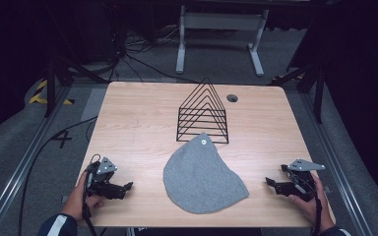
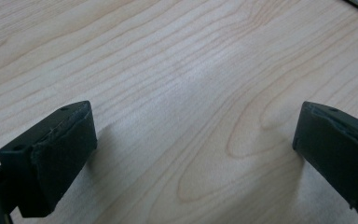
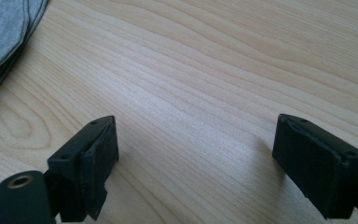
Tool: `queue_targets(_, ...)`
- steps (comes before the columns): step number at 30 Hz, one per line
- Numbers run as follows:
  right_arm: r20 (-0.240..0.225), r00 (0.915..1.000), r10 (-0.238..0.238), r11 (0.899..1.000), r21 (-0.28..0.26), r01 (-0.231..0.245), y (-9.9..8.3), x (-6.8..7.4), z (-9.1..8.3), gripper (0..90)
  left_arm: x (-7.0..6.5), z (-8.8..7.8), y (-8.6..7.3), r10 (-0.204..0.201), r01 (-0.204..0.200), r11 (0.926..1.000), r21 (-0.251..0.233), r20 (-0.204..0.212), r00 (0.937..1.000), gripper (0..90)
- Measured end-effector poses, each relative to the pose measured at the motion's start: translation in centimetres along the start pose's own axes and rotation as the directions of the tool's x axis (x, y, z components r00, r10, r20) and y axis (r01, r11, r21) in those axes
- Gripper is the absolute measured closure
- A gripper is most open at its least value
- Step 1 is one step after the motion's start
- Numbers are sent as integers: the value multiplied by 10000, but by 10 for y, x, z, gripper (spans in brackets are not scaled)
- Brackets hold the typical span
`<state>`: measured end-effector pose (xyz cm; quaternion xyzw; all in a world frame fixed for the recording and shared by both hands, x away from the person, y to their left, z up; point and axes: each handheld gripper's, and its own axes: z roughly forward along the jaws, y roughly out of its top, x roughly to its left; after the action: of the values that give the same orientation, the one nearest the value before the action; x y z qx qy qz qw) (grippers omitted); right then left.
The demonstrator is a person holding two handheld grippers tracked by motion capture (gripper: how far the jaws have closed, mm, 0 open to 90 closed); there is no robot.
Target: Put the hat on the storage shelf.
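Here, the left tongs (image 1: 127, 187) and the right tongs (image 1: 269, 182) both gape wide and empty on the worktop (image 1: 138, 123), flanking the grey cloth (image 1: 202, 174).

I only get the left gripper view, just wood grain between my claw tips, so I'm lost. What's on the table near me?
Observer: A grey cloth lies flat mid-table, between your two claws.
Operator: Anything behind it?
Observer: A black wire rack stands just beyond the cloth's far tip.
Operator: Is my right claw holding anything?
Observer: No, the right claw is open over bare table, cloth edge off to its side.
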<state>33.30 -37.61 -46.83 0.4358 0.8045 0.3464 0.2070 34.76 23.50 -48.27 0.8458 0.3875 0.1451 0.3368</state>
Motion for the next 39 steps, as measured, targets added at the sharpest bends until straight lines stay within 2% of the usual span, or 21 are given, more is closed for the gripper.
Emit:
queue_targets(5, 52, 10000, 24, 10000, 89, -24, 1, 0, 0, 127, -3, 3, 3, -276, 276, 9996, 11, -145, 9995, 0)
queue_targets(6, 64, 10000, 64, 10000, 51, -64, 1, 0, 1, 128, -4, 2, 3, -242, 241, 9997, -21, -186, 9995, 3)
queue_targets(7, 126, 9999, 88, 9999, 64, -89, 2, 0, 2, 128, -5, 1, 2, 115, -116, 9999, -95, -37, 9999, 11)
queue_targets(9, 126, 9999, 71, 9999, 87, -72, 3, 0, 2, 129, -6, 0, 1, 101, -101, 9999, -102, 46, 9999, 31)
queue_targets(13, -338, 9989, -311, 9977, 583, 331, 8, -4, 0, 234, -12, -2, 4, 448, -442, 9989, -142, 406, 9982, 164)
queue_targets(15, -561, 9970, -531, 9971, 520, 560, 13, -5, 1, 330, -16, -1, 6, 714, -702, 9973, -208, 667, 9952, 180)
queue_targets(17, -1181, 9900, -773, 9957, 422, 827, 19, -4, 6, 402, -24, 0, 12, 1143, -1132, 9934, -185, 754, 9906, 227)
queue_targets(18, -1378, 9862, -923, 9946, 350, 980, 25, -2, 9, 457, -31, 0, 17, 1253, -1217, 9916, -440, 924, 9878, 250)
queue_targets(20, -1510, 9834, -1004, 9938, 331, 1065, 28, -1, 11, 481, -37, 2, 21, 1376, -1330, 9898, -504, 1026, 9852, 265)
queue_targets(22, -1747, 9749, -1380, 9900, 44, 1410, 39, 4, 14, 563, -48, 4, 30, 1778, -1705, 9829, -694, 1188, 9769, 301)
queue_targets(23, -2073, 9651, -1603, 9868, -132, 1611, 47, 8, 17, 603, -52, 6, 33, 1847, -1755, 9814, -783, 1327, 9738, 324)
queue_targets(26, -2166, 9567, -1945, 9808, -310, 1923, 57, 14, 20, 660, -72, 14, 48, 2376, -2229, 9694, -1032, 1636, 9575, 329)
queue_targets(28, -2356, 9435, -2331, 9722, -362, 2311, 70, 23, 27, 702, -85, 19, 56, 2637, -2459, 9623, -1160, 1768, 9483, 341)
queue_targets(29, -2371, 9398, -2459, 9690, -370, 2442, 74, 27, 29, 712, -95, 23, 62, 2770, -2568, 9586, -1231, 1933, 9412, 347)
queue_targets(32, -2628, 9160, -3031, 9525, -530, 3000, 93, 44, 41, 751, -117, 33, 75, 3284, -3032, 9425, -1408, 2202, 9185, 364)
queue_targets(33, -2607, 9105, -3210, 9464, -530, 3185, 99, 50, 46, 758, -125, 36, 78, 3404, -3110, 9382, -1521, 2406, 9090, 368)
queue_targets(35, -2906, 8922, -3456, 9374, -647, 3421, 111, 63, 58, 779, -144, 45, 87, 3945, -3653, 9179, -1547, 2588, 8817, 388)
queue_targets(36, -3012, 8844, -3564, 9329, -631, 3545, 116, 71, 66, 785, -150, 48, 89, 4081, -3766, 9120, -1626, 2666, 8731, 393)
queue_targets(37, -3021, 8810, -3642, 9298, -646, 3622, 119, 75, 70, 794, -156, 51, 92, 4202, -3883, 9068, -1640, 2808, 8629, 407)
queue_targets(38, -3162, 8761, -3640, 9297, -668, 3622, 122, 80, 76, 800, -164, 56, 94, 4457, -4158, 8950, -1618, 2837, 8490, 423)
queue_targets(39, -3256, 8732, -3627, 9298, -640, 3623, 125, 86, 83, 806, -170, 60, 95, 4440, -4169, 8960, -1525, 3047, 8427, 432)
